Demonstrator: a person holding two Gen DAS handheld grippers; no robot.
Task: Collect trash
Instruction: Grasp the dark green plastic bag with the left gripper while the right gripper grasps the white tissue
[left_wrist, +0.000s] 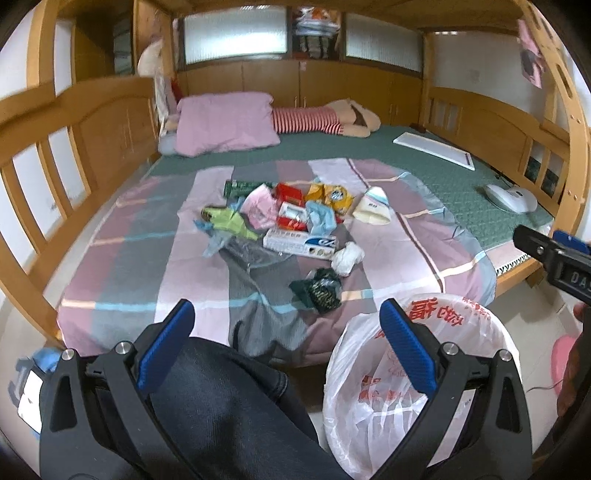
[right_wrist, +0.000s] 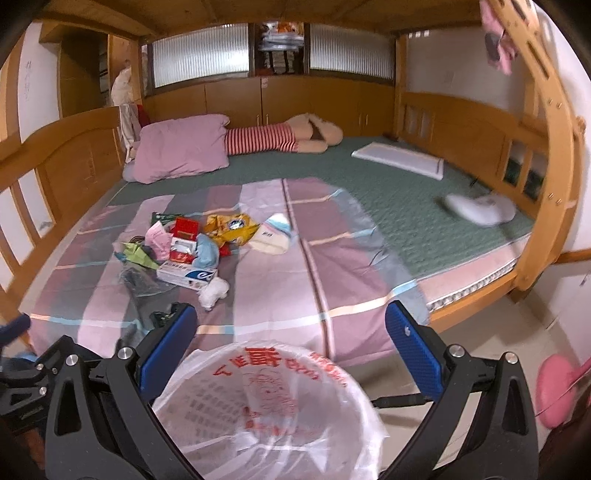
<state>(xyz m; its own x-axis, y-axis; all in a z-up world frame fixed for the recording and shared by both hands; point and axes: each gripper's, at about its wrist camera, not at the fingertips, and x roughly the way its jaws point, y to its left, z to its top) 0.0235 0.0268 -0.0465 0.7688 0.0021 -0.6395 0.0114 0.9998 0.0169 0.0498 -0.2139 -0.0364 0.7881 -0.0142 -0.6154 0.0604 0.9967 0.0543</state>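
Note:
A pile of trash (left_wrist: 291, 218) lies on the striped bed sheet: a toothpaste box (left_wrist: 301, 243), a white crumpled wad (left_wrist: 347, 258), a dark green wrapper (left_wrist: 319, 290), yellow snack bags (left_wrist: 334, 197) and a red box (left_wrist: 290, 194). The pile also shows in the right wrist view (right_wrist: 188, 251). A bin lined with a white plastic bag with red print (left_wrist: 417, 387) stands on the floor by the bed; it shows in the right wrist view (right_wrist: 266, 402) too. My left gripper (left_wrist: 286, 332) is open and empty above my knee. My right gripper (right_wrist: 291, 339) is open and empty over the bin.
A pink pillow (left_wrist: 225, 123) and a striped plush toy (left_wrist: 317, 120) lie at the bed's far end. A white board (left_wrist: 434, 149) and a white device (left_wrist: 511, 197) lie on the green mat. Wooden bed rails (left_wrist: 40, 155) flank both sides. A pink round object (right_wrist: 554, 387) is on the floor.

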